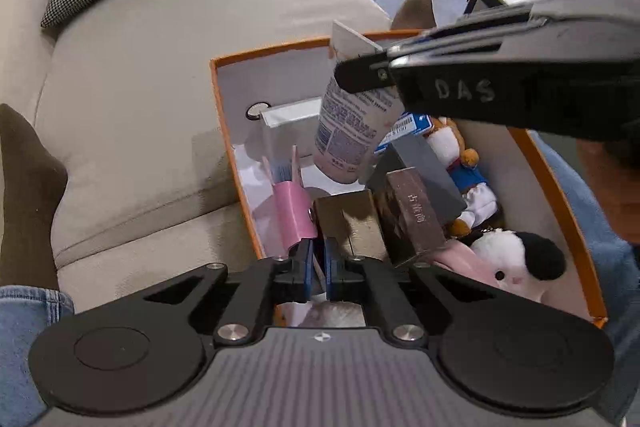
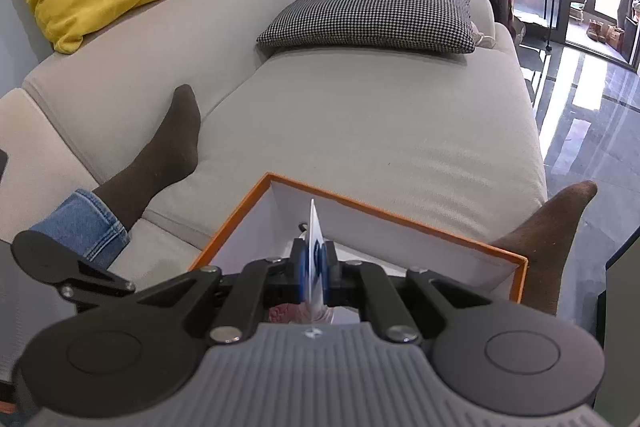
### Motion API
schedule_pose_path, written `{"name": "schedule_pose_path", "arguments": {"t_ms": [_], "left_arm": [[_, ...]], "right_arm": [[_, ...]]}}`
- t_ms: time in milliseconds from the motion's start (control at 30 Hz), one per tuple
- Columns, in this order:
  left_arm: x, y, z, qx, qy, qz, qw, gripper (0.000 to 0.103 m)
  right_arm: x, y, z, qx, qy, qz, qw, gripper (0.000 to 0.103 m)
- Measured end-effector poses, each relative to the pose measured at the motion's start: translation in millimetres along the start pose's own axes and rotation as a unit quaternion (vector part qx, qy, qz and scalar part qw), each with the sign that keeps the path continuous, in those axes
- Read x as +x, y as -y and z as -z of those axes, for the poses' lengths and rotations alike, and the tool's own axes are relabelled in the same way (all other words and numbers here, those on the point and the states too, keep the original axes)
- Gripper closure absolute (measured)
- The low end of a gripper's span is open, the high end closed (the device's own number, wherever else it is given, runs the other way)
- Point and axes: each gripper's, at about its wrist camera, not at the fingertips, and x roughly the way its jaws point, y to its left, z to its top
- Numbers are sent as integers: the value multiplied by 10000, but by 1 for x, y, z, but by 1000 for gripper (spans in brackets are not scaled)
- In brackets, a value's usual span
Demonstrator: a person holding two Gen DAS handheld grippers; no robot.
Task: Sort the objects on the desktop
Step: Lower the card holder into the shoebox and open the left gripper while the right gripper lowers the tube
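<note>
Our left gripper (image 1: 319,263) jaws are squeezed tight beside the pink case (image 1: 290,215) in the orange box (image 1: 224,131). Our right gripper (image 2: 315,273) grips the tube (image 1: 352,123) above it. Most things are inside; we guess little's left.

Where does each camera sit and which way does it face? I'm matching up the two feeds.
Left wrist: on the left tongs, looking down into the orange box; the right tongs, holding a tube, socked feet and jeans show.
Right wrist: on the right tongs, facing across the sofa over the box's far corner; both socked feet show.
Shared: box, tube, sofa, checked cushion.
</note>
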Motion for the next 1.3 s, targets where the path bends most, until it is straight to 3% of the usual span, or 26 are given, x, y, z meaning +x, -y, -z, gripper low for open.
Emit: {"name": "schedule_pose_path", "arguments": {"t_ms": [167, 367, 733, 867, 1133, 1300], "left_arm": [[-32, -19, 6, -275, 475, 278, 9981, 98], [-57, -34, 10, -576, 888, 111, 9943, 97], [-59, -45, 26, -855, 954, 107, 9917, 96], [-64, -47, 33, -942, 944, 58, 9910, 90], [-100, -37, 48, -820, 1327, -10, 9878, 87], [-126, -24, 62, -743, 1639, -108, 9836, 85]], "right_arm": [[9, -2, 1, -41, -99, 121, 9999, 96], [29, -1, 4, -5, -319, 147, 9994, 96], [44, -7, 8, 60, -623, 156, 9979, 91], [40, -10, 7, 112, -657, 226, 9975, 90], [-1, -25, 3, 139, -440, 461, 9979, 87], [-46, -45, 9, 168, -233, 583, 9979, 75]]}}
